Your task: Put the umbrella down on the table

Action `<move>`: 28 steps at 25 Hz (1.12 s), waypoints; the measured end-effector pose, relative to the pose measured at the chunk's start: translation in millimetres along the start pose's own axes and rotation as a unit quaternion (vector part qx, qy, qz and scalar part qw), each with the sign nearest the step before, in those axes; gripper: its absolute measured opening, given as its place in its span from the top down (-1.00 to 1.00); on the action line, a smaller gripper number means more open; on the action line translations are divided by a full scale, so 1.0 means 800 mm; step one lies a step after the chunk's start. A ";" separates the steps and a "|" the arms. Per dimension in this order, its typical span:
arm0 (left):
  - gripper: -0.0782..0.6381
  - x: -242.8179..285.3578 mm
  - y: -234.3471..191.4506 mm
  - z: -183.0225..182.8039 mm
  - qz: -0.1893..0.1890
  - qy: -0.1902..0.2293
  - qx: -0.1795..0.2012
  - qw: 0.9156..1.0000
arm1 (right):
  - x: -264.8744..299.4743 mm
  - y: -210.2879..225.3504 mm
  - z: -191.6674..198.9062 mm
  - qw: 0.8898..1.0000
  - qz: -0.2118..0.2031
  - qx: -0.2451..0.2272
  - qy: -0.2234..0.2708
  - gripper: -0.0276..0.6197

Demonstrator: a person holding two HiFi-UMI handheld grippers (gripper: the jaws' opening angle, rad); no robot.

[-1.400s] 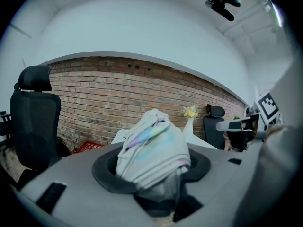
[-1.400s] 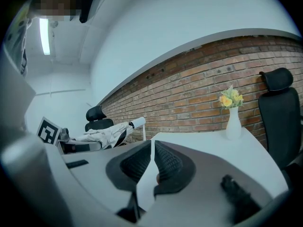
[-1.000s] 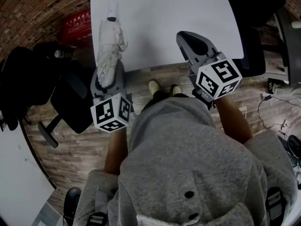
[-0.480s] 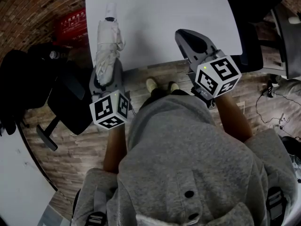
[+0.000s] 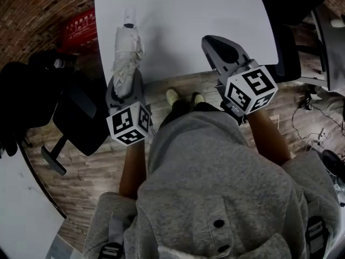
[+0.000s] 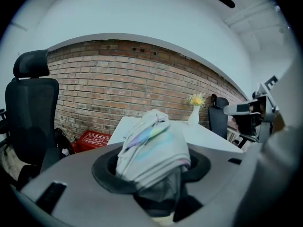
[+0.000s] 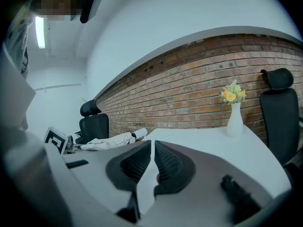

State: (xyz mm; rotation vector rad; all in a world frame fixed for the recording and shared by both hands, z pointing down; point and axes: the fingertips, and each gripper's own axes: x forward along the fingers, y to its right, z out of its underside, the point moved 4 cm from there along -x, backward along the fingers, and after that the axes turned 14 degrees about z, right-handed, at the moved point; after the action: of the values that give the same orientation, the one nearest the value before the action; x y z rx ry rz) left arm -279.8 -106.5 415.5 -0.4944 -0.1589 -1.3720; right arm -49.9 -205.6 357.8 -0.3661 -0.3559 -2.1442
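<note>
Pinching the folded umbrella (image 5: 127, 55) near its lower end, my left gripper (image 5: 125, 84) has both jaws pressed into the white cloth. The end I hold is buried between the jaws, and I cannot make out the handle. From the left gripper view the bundle fills the gap and hides most of the table (image 5: 205, 9) behind it. In the head view the umbrella points away from me along the table's left edge, its capped tip over the white top. Whether it touches the surface I cannot tell. My right gripper (image 5: 216, 46) hangs over the near edge, well apart from the umbrella. Its ribbed jaws are pressed together with only a thin slit between them and nothing in it. Far across the table a white vase (image 7: 235, 119) stands upright with yellow flowers (image 7: 232, 92) in it. A red crate (image 5: 81, 28) sits on the floor by the brick wall, its contents too dim to tell. A black chair (image 5: 75, 112) at my left is partly cut off by my arm
</note>
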 end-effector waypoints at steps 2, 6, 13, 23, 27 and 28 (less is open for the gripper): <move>0.12 0.006 -0.003 0.007 -0.002 -0.006 -0.002 1.000 | 0.004 0.000 0.001 1.000 -0.001 0.000 -0.003 0.79; 0.12 0.016 -0.008 0.020 -0.006 -0.018 -0.005 1.000 | 0.010 -0.001 0.002 1.000 -0.004 0.000 -0.007 0.79; 0.12 0.027 -0.020 0.043 -0.015 -0.035 -0.008 0.999 | 0.012 0.001 0.005 1.000 -0.001 -0.004 -0.013 0.79; 0.12 0.039 -0.030 0.079 -0.021 -0.060 -0.010 0.998 | 0.011 -0.002 0.013 1.000 0.006 -0.010 -0.025 0.79; 0.12 0.041 -0.036 0.093 -0.026 -0.069 -0.019 0.997 | 0.011 -0.009 0.013 1.000 0.004 -0.012 -0.025 0.79; 0.12 0.041 -0.037 0.095 -0.027 -0.070 -0.020 0.997 | 0.011 -0.010 0.013 1.000 0.003 -0.012 -0.025 0.79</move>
State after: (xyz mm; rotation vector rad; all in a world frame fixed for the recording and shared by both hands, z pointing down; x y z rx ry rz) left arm -288.2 -106.5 503.1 -0.6238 -0.2606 -1.3952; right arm -59.9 -203.5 370.0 -0.4355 -0.3577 -2.1381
